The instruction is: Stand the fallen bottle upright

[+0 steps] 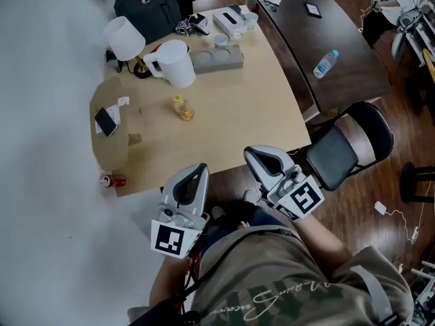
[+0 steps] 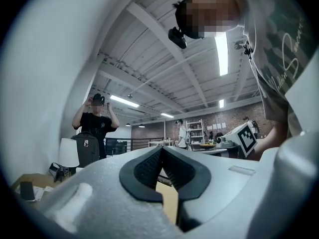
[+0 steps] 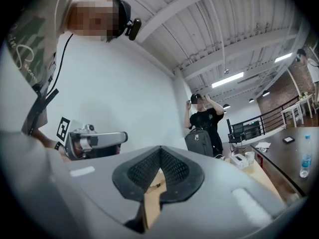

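A small bottle with yellow contents (image 1: 182, 108) is on the light wooden table (image 1: 238, 121), near its middle, and looks upright. Both grippers are held close to my body at the table's near edge, well short of the bottle. My left gripper (image 1: 200, 168) (image 2: 162, 149) is shut with nothing between its pads. My right gripper (image 1: 252, 153) (image 3: 159, 149) is also shut and empty. Each gripper shows in the other's view, beside it.
A white pitcher (image 1: 175, 63), a lamp (image 1: 124, 38), a propped phone (image 1: 105, 121) and a grey cup tray (image 1: 217, 58) stand further back. A red can (image 1: 114, 180) lies at the front left edge. A black chair (image 1: 346, 148) and a dark table (image 1: 299, 32) with a water bottle (image 1: 325, 64) are at the right.
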